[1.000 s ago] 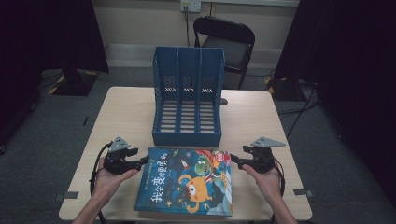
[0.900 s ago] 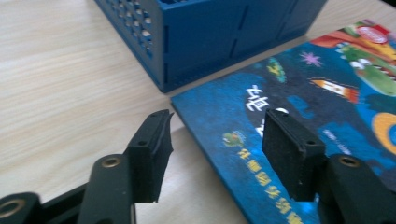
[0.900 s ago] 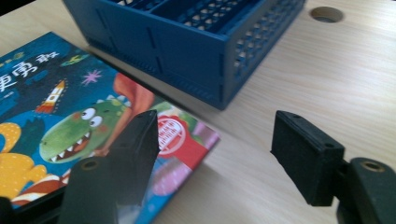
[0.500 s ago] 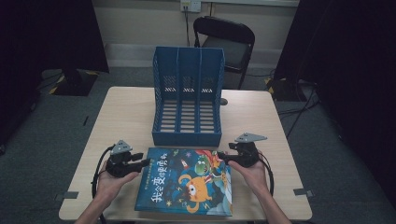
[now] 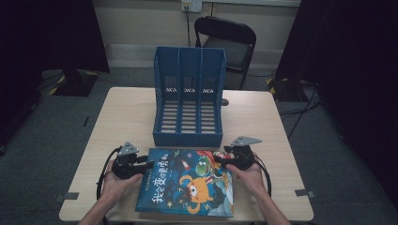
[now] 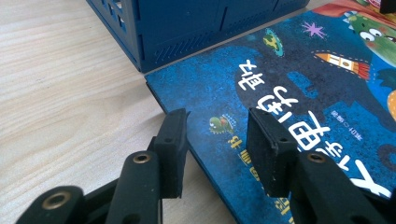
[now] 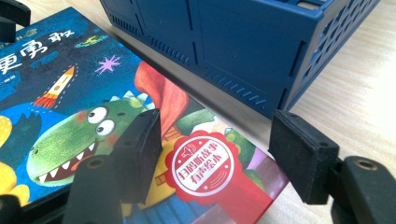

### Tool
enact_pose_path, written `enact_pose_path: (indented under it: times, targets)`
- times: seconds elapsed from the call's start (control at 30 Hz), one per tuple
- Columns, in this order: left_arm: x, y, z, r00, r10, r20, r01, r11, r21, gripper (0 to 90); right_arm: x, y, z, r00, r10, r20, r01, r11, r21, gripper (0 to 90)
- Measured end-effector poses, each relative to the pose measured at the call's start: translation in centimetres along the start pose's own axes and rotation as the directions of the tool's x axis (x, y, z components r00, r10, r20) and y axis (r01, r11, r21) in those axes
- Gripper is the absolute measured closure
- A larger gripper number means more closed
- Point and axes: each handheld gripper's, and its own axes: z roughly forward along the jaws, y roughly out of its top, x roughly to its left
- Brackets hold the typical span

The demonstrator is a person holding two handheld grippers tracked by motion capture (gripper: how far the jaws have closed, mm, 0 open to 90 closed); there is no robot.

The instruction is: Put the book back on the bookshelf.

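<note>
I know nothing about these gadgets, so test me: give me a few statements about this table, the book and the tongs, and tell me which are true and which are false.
1. The picture book lies flat on the table. True.
2. The blue file rack stands behind the book. True.
3. The book already stands in one of the rack's slots. False: it lies in front of the rack, whose three slots look empty.
4. The left tongs sit at the book's left edge, one jaw over the cover. True; the jaws have just been closing, but the pads do not press on it yet.
5. The right tongs hover over the far side of the table. False: they are at the book's right corner, jaws apart.
</note>
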Motion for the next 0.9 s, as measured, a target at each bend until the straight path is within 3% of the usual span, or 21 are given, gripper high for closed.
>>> enact_pose_path:
  times: [0.2, 0.33, 0.43, 0.9]
  targets:
    - [0.0, -0.1, 0.2, 1.0000, -0.007, 0.004, 0.007, 0.9999, -0.014, 60.4, 0.2, 0.2, -0.2, 0.9999, -0.005, 0.010, 0.005, 0.999, 0.032, 36.9]
    - [-0.1, 0.3, 0.4, 0.9998, -0.016, 0.013, 0.015, 0.9999, 0.008, 60.6, 0.5, 0.3, -0.7, 0.9998, -0.016, 0.015, 0.015, 0.998, 0.053, 39.9]
    - [-0.9, 0.3, 0.3, 0.9998, -0.005, 0.019, 0.004, 0.9997, 0.024, 56.7, 0.9, -0.1, -1.4, 0.9990, -0.036, 0.025, 0.035, 0.998, 0.058, 41.2]
    - [-1.3, 0.5, 0.7, 0.9984, 0.026, 0.050, -0.026, 0.9995, 0.014, 60.9, 1.8, -2.0, -4.2, 0.9978, -0.066, 0.011, 0.065, 0.996, 0.063, 46.3]
